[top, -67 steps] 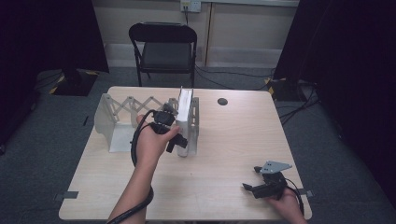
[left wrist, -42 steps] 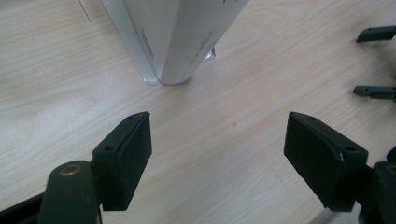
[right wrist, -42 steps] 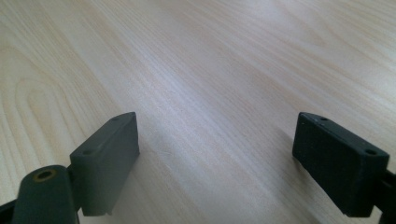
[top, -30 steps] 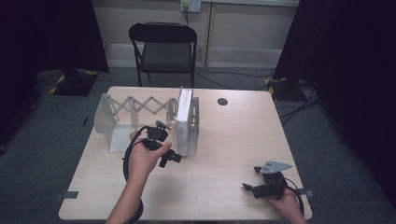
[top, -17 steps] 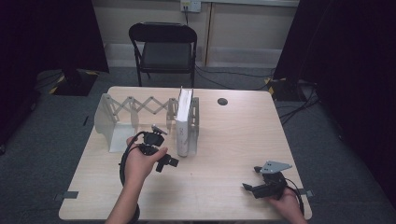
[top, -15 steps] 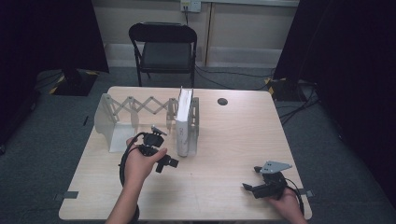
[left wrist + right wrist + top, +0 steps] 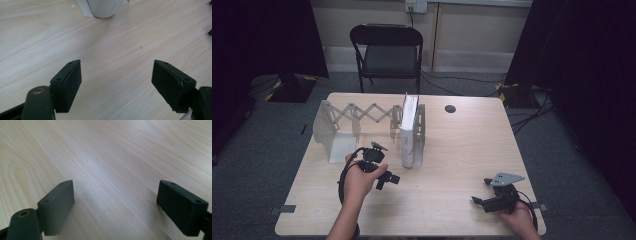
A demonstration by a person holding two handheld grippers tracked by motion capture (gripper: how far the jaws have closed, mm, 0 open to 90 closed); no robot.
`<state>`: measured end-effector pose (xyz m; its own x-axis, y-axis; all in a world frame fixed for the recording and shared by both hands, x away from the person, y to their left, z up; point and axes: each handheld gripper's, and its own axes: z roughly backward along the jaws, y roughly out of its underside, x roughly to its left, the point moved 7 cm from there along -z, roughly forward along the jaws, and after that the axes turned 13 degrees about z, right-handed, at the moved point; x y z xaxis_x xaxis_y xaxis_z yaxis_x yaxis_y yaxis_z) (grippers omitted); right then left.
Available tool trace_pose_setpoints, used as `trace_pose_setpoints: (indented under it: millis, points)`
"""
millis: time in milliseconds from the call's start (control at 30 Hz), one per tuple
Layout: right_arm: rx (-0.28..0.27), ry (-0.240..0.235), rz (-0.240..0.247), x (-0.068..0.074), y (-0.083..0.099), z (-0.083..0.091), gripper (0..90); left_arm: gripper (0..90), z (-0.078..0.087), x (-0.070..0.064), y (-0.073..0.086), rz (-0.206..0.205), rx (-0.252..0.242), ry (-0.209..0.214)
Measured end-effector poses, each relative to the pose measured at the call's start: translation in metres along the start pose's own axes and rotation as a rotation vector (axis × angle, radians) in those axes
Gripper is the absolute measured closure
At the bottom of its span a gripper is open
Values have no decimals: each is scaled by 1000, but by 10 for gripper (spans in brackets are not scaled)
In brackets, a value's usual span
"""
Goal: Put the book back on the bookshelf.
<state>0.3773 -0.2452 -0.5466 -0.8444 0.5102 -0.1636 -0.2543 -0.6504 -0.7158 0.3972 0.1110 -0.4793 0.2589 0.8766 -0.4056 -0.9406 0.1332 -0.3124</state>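
A white book [image 7: 409, 131] stands upright in the right end of a grey expandable rack [image 7: 357, 120] at the table's back left. My left gripper [image 7: 388, 180] hovers low over the table just in front of the book, open and holding nothing; the book's rounded lower corner [image 7: 101, 7] shows beyond its spread jaws, with the gripper [image 7: 116, 83] over bare wood. My right gripper [image 7: 478, 201] rests near the front right edge, held by a hand, open and empty [image 7: 122, 206].
The light wooden table [image 7: 452, 150] has a small dark round cap [image 7: 450, 108] at the back right. A black folding chair [image 7: 387, 47] stands behind the table. Cables trail from both grippers. Tape marks sit at the table's front corners.
My left gripper has drawn back from the book toward the table's front and lowered, jaws open. The book stays upright in the rack. The right gripper has not moved.
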Motion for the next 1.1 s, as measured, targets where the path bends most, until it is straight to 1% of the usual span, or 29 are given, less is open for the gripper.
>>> trace_pose_setpoints:
  millis: [100, 167, 267, 333, 367, 467, 533, 600, 633, 733, 767, 800, 900, 933, 1033, 1100]
  points:
    - [0, 0, 0, 0, 0, 0, 141, 241, -3, 3, 2, -2, 1, -3]
    - [0, 0, 0, 0, 0, 0, 140, 241, -4, 3, 3, 5, -4, 2]
    - [0, 0, -1, 0, 0, 0, 140, 240, -6, 5, 6, 0, 0, 7]
    - [0, 0, 0, 0, 0, 0, 140, 240, -7, 7, 7, 0, -1, 2]
    - [0, 0, -1, 0, 0, 0, 140, 240, -7, 8, 8, 2, -2, 6]
    - [0, 0, 0, 0, 0, 0, 140, 241, -10, 11, 11, 5, -2, 2]
    - [0, 0, -1, 0, 0, 0, 141, 242, -11, 13, 13, 4, 6, 1]
    - [0, 0, -1, 0, 0, 0, 140, 242, -14, 14, 15, 10, 5, 4]
    - [0, 0, 0, 0, 0, 0, 140, 242, -15, 16, 16, 2, 9, 0]
    - [0, 0, 0, 0, 0, 0, 140, 242, -18, 17, 18, -1, 10, 0]
    - [0, 0, 0, 0, 0, 0, 140, 242, -19, 17, 18, 10, 6, 6]
    - [0, 0, 0, 0, 0, 0, 140, 242, -19, 18, 19, -2, 9, 1]
    - [0, 0, 0, 0, 0, 0, 140, 242, -22, 20, 21, 3, 11, 5]
    - [0, 0, 0, 0, 0, 0, 140, 242, -23, 20, 22, 13, 9, 10]
    - [0, 0, 0, 0, 0, 0, 140, 240, -25, 24, 24, -10, 13, -10]
    - [0, 0, 0, 0, 0, 0, 140, 239, -26, 25, 26, -9, 6, -5]
